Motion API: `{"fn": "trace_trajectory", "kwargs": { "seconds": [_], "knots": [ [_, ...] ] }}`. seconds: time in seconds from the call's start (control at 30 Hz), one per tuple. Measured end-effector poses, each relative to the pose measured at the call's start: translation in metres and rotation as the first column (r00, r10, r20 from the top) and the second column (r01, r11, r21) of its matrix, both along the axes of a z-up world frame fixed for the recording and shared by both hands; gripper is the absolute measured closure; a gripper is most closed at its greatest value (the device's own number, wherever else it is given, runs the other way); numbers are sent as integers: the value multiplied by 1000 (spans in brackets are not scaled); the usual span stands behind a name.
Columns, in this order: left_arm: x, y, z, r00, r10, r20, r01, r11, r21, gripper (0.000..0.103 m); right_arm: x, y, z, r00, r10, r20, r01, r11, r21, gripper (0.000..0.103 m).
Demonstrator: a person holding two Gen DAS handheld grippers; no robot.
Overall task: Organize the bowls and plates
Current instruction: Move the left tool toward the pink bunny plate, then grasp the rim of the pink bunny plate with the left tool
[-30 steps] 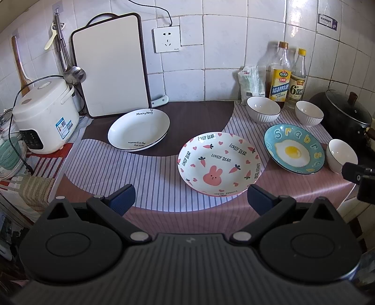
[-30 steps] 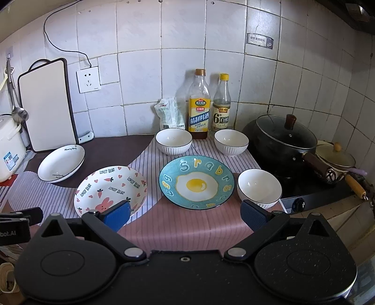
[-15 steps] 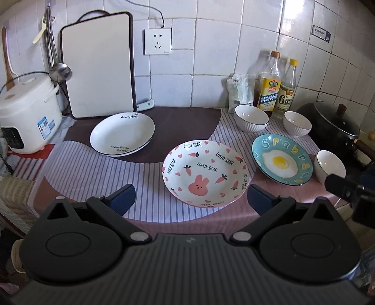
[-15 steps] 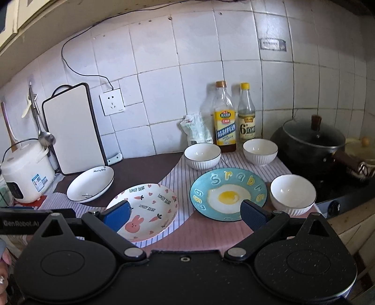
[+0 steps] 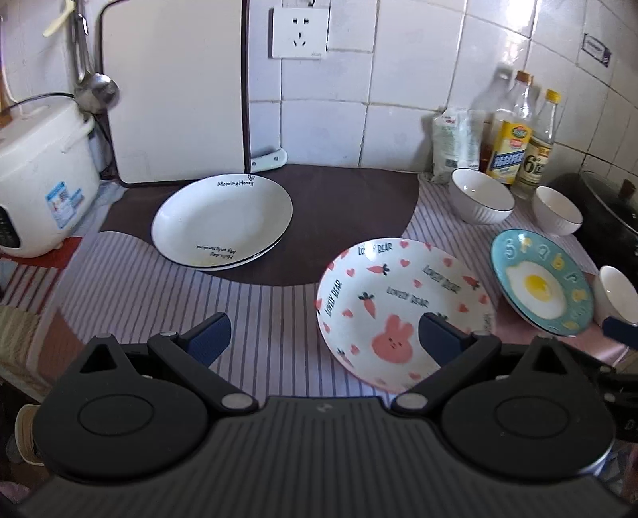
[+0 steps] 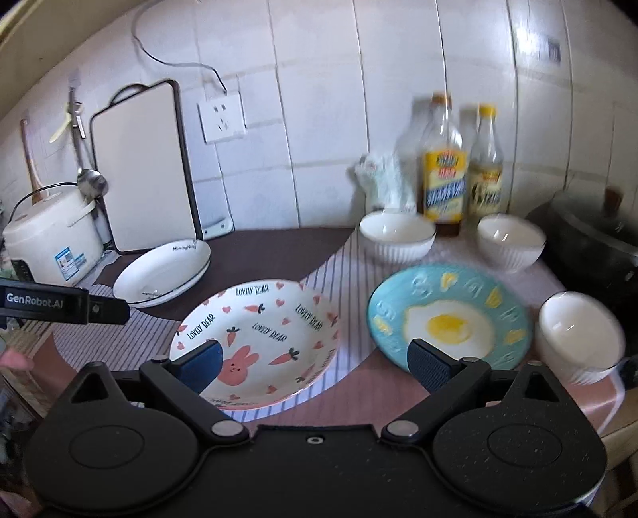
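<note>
Both jaws wide open, empty, above counter [image 5: 279, 310]. Best approach: rabbit plate [image 5: 402, 303] taken by near rim, lifted level, stacked onto white plate [image 5: 221, 217].

White tiled wall [image 5: 398, 79], socket [image 5: 300, 34]; striped cloth [image 5: 131, 287] on counter; daylight.

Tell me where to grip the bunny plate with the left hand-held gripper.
Take the bunny plate by its near rim, coming in low from the front edge of the counter. It lies flat with a raised, flared edge, so one finger can go over the rim and one under. The left hand-held gripper is open.
</note>
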State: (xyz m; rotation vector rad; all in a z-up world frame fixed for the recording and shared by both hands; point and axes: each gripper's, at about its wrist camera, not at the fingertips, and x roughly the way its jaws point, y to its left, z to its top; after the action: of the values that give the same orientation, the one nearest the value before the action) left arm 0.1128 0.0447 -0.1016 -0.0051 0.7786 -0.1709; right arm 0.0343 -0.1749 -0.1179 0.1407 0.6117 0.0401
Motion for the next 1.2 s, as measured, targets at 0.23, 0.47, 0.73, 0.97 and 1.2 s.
{"fn": "trace_trajectory", "kwargs": {
  "seconds": [0.23,0.47,0.73,0.97,1.2],
  "knots": [
    [50,-6,-44,997,-52,-65,51,998,-26,4,46,3,-48,996,14,-91,-8,997,73,19],
    [83,-7,-74,994,-22,-109,20,1000,-20,13,64,13,-78,993,-14,-119,19,999,43,19],
    [90,-4,-87,985,-106,-139,91,989,-116,65,74,-2,-86,994,-14,-109,32,986,162,60],
    [101,0,-98,970,-57,-236,40,996,-77,73,81,-10,-93,988,-18,-155,47,982,185,84],
    [107,7,-103,949,-31,-314,-21,987,-160,72,88,-18,-103,977,-24,-214,92,945,313,82]
  ]
}}
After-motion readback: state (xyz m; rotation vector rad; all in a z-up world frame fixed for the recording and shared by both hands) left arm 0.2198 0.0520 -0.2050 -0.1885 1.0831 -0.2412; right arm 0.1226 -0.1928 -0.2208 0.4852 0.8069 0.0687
